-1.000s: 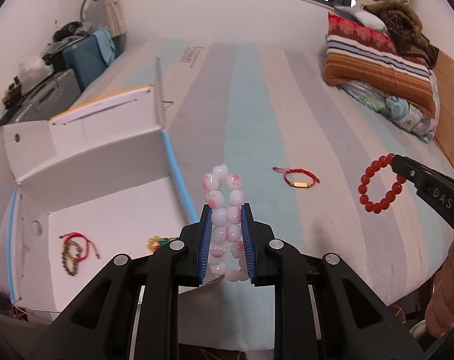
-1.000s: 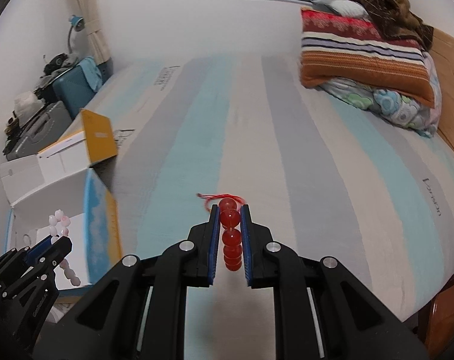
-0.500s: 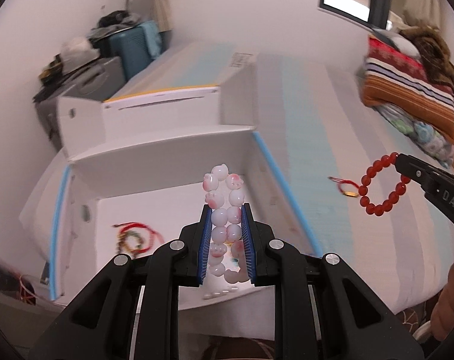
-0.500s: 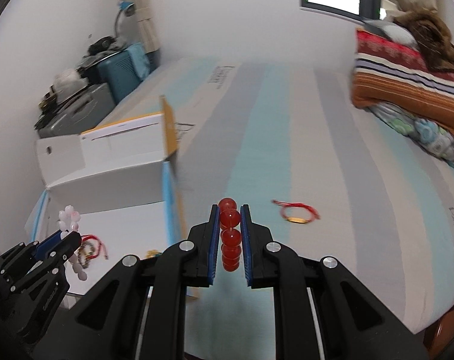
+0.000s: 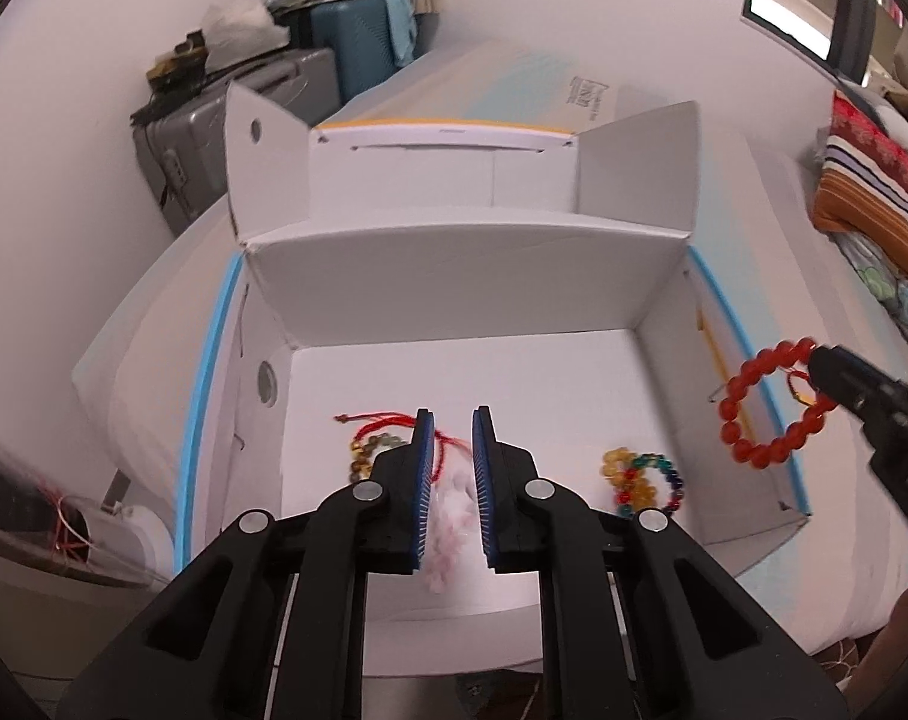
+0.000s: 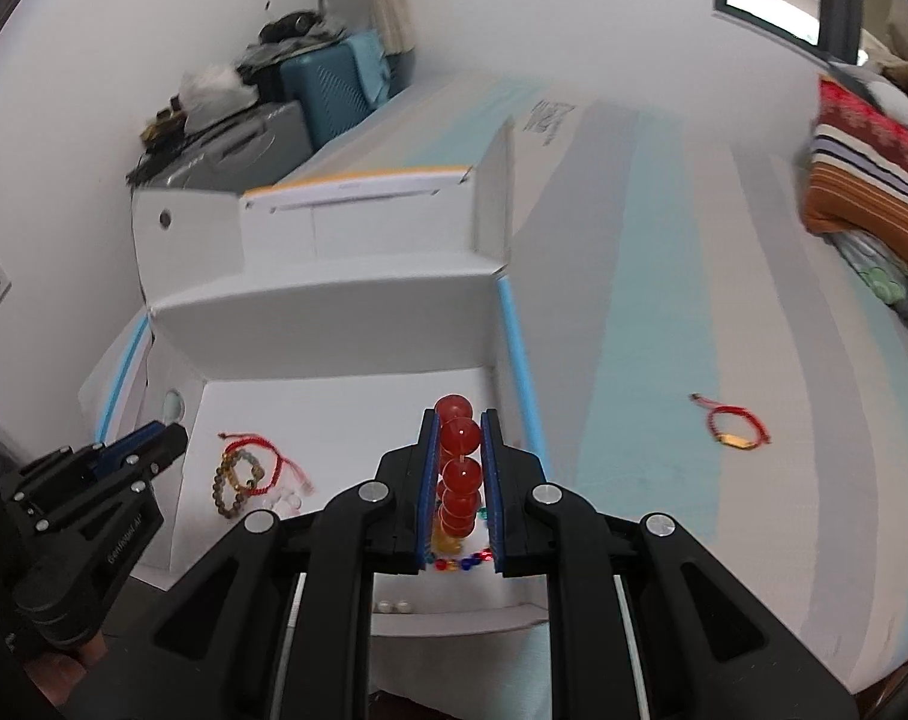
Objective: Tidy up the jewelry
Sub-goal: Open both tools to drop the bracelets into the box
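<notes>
One blurred pink-white bracelet (image 5: 451,516) between fingers (image 5: 423,480)

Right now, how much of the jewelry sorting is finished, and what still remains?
Done: the cardboard box holds a red-cord bracelet with a brown-bead one, a multicoloured bead bracelet and, apparently, the pink-white bead bracelet. In hand: the right gripper clamps the red bead bracelet. Left: the red-cord bracelet with gold plate on the bed.

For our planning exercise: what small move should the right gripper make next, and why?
Probably ease the right gripper slightly further over the white box before any release: its red bead bracelet hangs close beside the box's side wall.
</notes>
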